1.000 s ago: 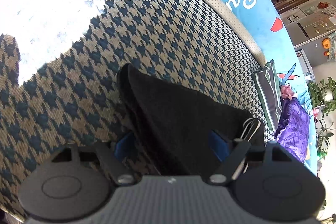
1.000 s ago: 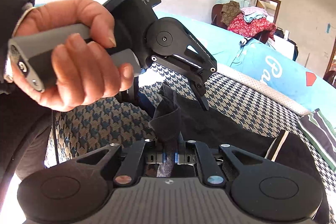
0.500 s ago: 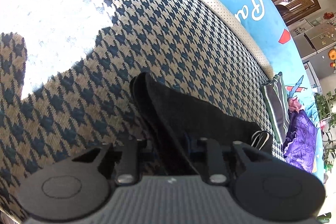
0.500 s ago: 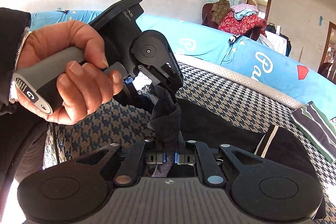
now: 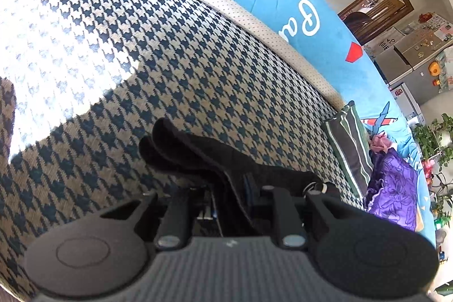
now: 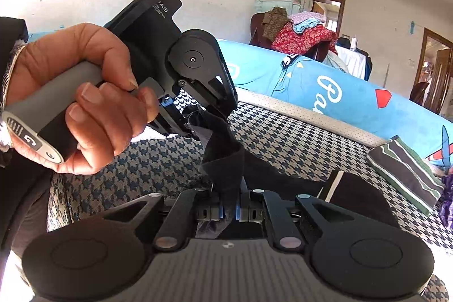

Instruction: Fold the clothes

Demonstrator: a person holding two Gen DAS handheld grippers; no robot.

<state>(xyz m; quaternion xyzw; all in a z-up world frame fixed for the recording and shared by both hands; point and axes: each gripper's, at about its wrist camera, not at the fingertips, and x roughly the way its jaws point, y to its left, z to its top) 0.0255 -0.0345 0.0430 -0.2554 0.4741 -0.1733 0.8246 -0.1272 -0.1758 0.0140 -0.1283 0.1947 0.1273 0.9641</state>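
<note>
A black garment with a white stripe lies on the houndstooth cover. In the left wrist view my left gripper is shut on a doubled edge of it, which is raised off the cover. The right wrist view shows my right gripper shut on another bunch of the same garment. A short band of cloth runs up from it to the left gripper, which a person's hand holds just ahead and to the left. The rest of the garment trails to the right on the cover.
A folded dark cloth with green and white stripes and a purple garment lie at the right end. Behind runs a blue cover with white lettering. A chair piled with clothes stands against the far wall.
The left gripper's jaws went from wide open around the garment's edge to shut on it, then lifted it. Both grippers rose a little; the right stayed shut on the cloth.
</note>
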